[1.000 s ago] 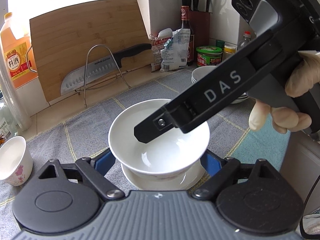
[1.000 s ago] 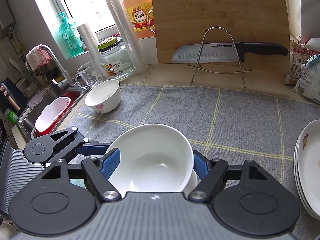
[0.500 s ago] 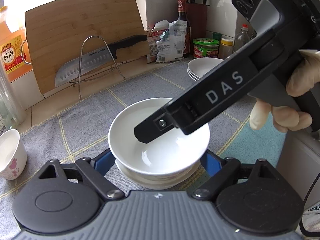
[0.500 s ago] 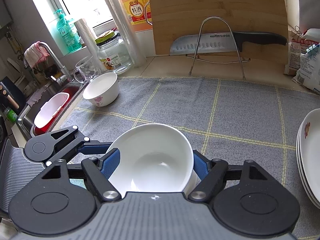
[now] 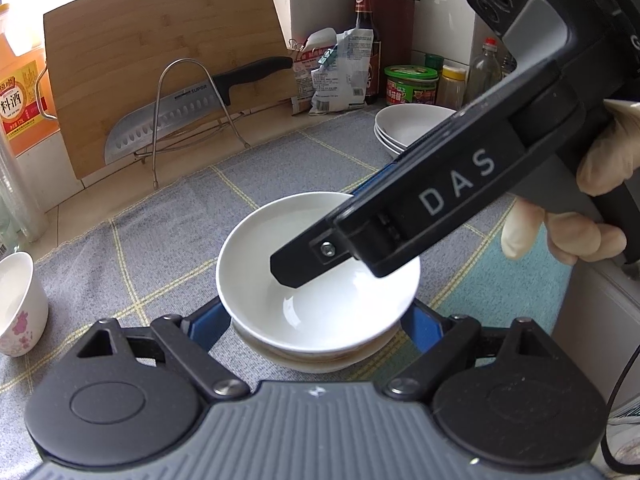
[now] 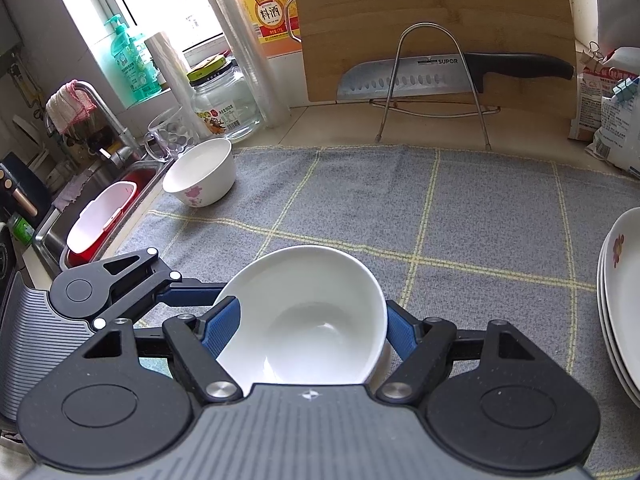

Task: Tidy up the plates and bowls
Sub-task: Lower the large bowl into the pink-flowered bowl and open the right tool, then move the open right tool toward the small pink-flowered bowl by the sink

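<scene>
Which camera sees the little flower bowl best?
The right wrist view. There the flower bowl shows whole, standing upright on the grey cloth near the sink. In the left wrist view the picture's left edge cuts the bowl off.

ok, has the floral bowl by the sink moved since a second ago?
No. The floral bowl sits just as far in front of the glass jar as before; only the camera view shifted.
</scene>
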A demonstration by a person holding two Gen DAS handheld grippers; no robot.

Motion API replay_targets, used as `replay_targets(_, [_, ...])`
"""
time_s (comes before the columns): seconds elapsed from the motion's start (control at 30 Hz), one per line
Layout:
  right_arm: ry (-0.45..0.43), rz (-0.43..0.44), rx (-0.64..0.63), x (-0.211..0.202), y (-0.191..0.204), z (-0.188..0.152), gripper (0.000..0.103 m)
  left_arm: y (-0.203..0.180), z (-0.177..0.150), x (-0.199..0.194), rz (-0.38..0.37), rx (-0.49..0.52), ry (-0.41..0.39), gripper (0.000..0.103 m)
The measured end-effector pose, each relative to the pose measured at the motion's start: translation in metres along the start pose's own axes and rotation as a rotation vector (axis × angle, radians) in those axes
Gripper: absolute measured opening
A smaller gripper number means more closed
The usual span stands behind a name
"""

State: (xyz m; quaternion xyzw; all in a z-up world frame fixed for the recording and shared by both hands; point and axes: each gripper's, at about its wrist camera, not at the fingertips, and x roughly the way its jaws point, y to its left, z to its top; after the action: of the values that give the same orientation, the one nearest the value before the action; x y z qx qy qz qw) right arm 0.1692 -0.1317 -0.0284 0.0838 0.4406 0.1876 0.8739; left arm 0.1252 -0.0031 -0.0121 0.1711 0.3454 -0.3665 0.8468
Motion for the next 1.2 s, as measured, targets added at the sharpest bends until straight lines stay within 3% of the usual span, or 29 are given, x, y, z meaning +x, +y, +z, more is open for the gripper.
replay_targets(0.6, [0.006, -0.003, 0.0, 0.003, 0.001, -0.001, 0.084, 0.007, -0.001, 0.003, -0.03, -0.022, 0.006, 0.095])
replay_targets(0.8, [-0.008, -0.003, -0.025, 0.001, 0.005, -0.002, 0.095, 0.008, -0.001, 0.002, -0.02, -0.015, 0.004, 0.096])
replay_targets(1.2, [-0.042, -0.105, -0.017, -0.008, -0.008, -0.017, 0.099, 0.009, -0.01, -0.014, -0.008, -0.009, 0.008, 0.096])
